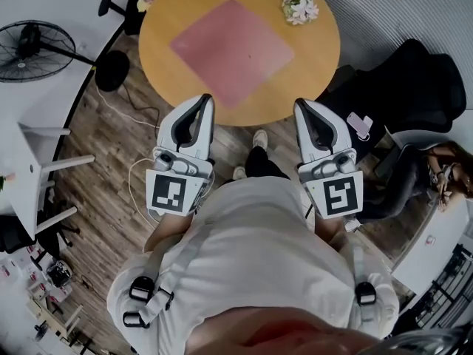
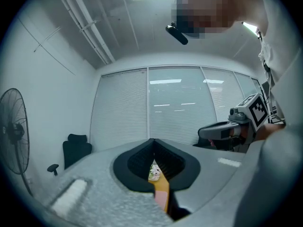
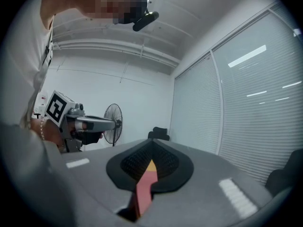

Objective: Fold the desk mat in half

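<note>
The pink desk mat (image 1: 233,50) lies flat and unfolded on the round wooden tabletop (image 1: 166,21), turned so that its corners point toward the table's edges, with one corner close to the near rim. A small bunch of pale flowers (image 1: 298,4) sits on the far right part of the tabletop, just beyond the mat and apart from it. The person stands at the near side and holds both tools level, pointed at the table. The left tool (image 1: 207,98) has its tip at the near rim, and in its own view the jaws are pressed together with nothing between them; only a thin slit shows the mat and flowers beyond. The right tool (image 1: 298,103) is beside it, well apart from it, also at the near rim, its jaws likewise closed and empty. Neither tool touches the mat. A standing fan (image 1: 29,49) is on the wooden floor (image 1: 111,161) to the left, and a black chair (image 1: 414,80) is to the right.
</note>
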### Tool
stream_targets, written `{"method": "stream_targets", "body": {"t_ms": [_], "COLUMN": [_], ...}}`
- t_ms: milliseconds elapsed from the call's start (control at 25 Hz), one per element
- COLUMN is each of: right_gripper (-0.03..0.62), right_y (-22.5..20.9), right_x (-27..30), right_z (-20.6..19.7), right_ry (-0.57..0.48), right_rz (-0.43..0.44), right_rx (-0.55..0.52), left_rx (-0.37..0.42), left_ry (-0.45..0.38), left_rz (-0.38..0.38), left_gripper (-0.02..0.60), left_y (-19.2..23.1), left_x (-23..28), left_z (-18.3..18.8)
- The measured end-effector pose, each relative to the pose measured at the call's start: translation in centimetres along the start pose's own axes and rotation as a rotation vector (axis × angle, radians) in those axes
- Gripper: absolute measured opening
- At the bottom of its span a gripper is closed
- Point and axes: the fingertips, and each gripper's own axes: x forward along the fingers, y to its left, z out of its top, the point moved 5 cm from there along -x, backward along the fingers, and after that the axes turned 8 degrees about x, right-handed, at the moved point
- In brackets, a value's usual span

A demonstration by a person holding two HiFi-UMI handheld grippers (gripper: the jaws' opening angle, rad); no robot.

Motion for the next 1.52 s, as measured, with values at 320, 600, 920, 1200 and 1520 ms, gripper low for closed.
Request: {"method": "stream_targets", "body": {"t_ms": [320,600,920,1200,1520], "right_gripper": [0.005,0.005,0.005,0.005,0.005], "right_y": [-4.5,-8.3,-11.8,-14.5,-16.5], "right_x": [3.5,5.6,8.0,10.0,11.7], "right_z": [0.2,0.4,-0.2,-0.2,-0.6], "right_ry": [0.004,0.004,0.012,0.008,0.013], "right_rz": [0.002,0.005,0.024,0.045,0.074], "right_rx": [0.001,0.003,0.014,0.023,0.024], "left_rx": [-0.005,-0.010,-0.009,-0.006,0.008], "left_ry": [0.000,0.006,0.020,0.030,0.047], "left_rz": [-0.010,-0.016,-0.002,0.014,0.044], "left_gripper": [0.003,0.003,0.003,0.003,0.003], "left_y": [1.1,1.4,1.9,2.4,3.3], "left_x": [5.7,10.1,13.9,16.9,18.9], "left_z": [-0.5,-0.7,-1.5,-2.0,-2.6]}}
